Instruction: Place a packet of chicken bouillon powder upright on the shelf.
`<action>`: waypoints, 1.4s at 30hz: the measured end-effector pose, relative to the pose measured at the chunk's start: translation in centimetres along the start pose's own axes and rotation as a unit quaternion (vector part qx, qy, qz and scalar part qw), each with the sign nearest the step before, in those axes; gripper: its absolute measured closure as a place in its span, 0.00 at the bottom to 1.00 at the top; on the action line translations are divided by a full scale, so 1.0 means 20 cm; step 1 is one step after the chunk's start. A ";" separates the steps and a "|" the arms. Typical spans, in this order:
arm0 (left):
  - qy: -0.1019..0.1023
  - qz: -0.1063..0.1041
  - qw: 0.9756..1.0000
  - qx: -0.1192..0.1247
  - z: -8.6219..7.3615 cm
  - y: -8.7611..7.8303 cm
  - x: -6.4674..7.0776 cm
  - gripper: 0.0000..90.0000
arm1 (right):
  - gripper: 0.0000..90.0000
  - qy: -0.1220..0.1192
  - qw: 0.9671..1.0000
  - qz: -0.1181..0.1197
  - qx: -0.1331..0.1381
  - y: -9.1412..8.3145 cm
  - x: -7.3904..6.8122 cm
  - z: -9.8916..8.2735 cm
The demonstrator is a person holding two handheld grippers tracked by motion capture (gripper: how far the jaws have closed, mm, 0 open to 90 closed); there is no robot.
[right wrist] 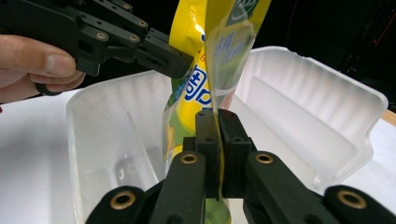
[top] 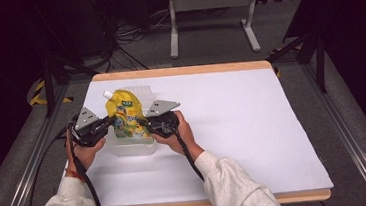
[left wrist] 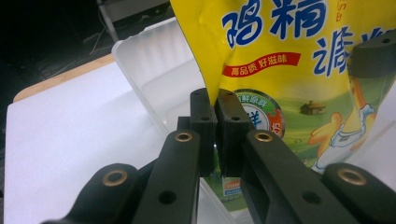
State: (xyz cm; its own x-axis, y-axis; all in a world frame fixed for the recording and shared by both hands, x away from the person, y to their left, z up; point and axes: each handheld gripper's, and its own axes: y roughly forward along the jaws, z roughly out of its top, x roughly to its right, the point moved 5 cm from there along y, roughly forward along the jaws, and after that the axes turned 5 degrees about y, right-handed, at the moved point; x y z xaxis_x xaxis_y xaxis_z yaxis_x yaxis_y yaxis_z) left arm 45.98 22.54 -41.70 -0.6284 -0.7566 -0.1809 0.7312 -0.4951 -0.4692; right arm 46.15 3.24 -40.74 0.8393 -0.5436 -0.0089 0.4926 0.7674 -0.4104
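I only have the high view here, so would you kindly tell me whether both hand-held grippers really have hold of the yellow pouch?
Observer: Yes. In the left gripper view, the left hand-held gripper is closed on one side edge of the yellow pouch.
Operator: Thank you. And the other one?
Observer: In the right gripper view, the right hand-held gripper is clamped on the pouch's opposite edge, and the film buckles above the jaws.
Operator: Is the pouch inside the container?
Observer: Its lower part sits between the walls of the clear plastic container; I cannot tell whether it touches the floor.
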 end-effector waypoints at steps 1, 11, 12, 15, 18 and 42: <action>0.002 0.000 1.000 -0.003 0.00 0.00 0.00 0.96 | 0.98 0.000 1.000 0.001 -0.001 0.00 0.00 0.00; 0.029 0.012 0.999 -0.026 -0.03 0.01 0.01 0.96 | 0.97 -0.002 1.000 -0.008 -0.005 0.01 -0.01 -0.03; 0.023 0.009 0.999 -0.023 -0.03 0.01 0.01 0.96 | 0.97 -0.004 1.000 -0.009 -0.008 0.02 -0.02 -0.03; 0.023 0.011 0.999 -0.023 -0.03 0.01 0.01 0.96 | 0.96 -0.005 1.000 -0.009 -0.010 0.02 -0.01 -0.03; 0.020 0.008 1.000 -0.021 -0.04 0.01 0.01 0.96 | 0.95 -0.010 1.000 -0.012 -0.012 0.02 -0.02 -0.03; 0.001 0.001 1.000 -0.010 -0.03 0.00 0.01 0.94 | 0.85 -0.015 1.000 -0.016 -0.014 -0.07 0.00 0.01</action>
State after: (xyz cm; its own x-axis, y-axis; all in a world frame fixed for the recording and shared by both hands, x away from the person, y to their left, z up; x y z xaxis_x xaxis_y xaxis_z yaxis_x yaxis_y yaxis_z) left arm 45.69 22.76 -42.30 -0.6275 -0.7569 -0.1826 0.7270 -0.4856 -0.4854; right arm 45.45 2.32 -40.10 0.8304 -0.5562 0.0320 0.5125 0.7401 -0.4355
